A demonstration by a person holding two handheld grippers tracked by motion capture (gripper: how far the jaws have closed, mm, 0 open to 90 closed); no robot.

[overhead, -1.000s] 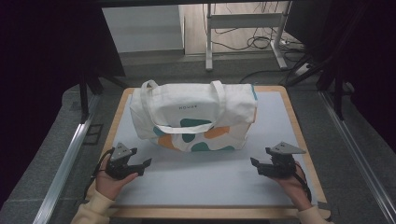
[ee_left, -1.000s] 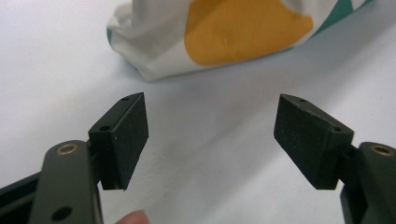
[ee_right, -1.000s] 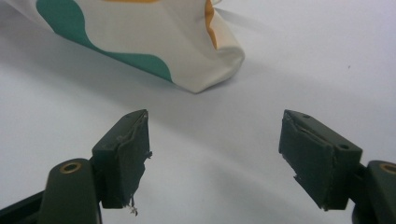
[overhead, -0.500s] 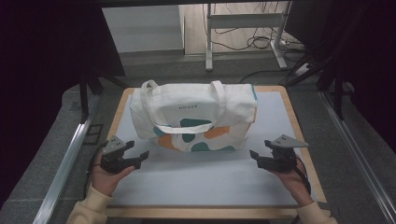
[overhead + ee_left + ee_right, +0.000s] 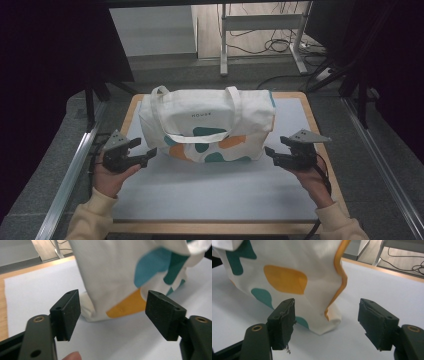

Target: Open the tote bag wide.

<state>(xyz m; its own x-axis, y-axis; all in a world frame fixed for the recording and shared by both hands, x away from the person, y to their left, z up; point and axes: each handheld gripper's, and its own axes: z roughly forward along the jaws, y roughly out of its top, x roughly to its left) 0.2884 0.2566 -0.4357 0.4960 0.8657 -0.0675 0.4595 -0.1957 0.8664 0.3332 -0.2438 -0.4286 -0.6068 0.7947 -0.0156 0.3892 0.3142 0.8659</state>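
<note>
While the canvas tote bag (image 5: pixel 207 125) is lying mid-table, its lower corners are flanked by the left gripper (image 5: pixel 145 156) and right gripper (image 5: pixel 271 152), jaws spread (nothing held); thin fabric could be missed or bunched.

1. Left gripper (image 5: pixel 148 152) held low at the table's left side, jaws spread wide and pointing inward to the right, gripped from below by the left hand (image 5: pixel 107 175).
2. Right gripper (image 5: pixel 269 152) held at the right side, jaws spread wide and pointing inward to the left, gripped by the right hand (image 5: pixel 310 179).
3. Both forearms entering from the bottom edge, cream sleeves (image 5: pixel 90 222) at the wrists.
</note>
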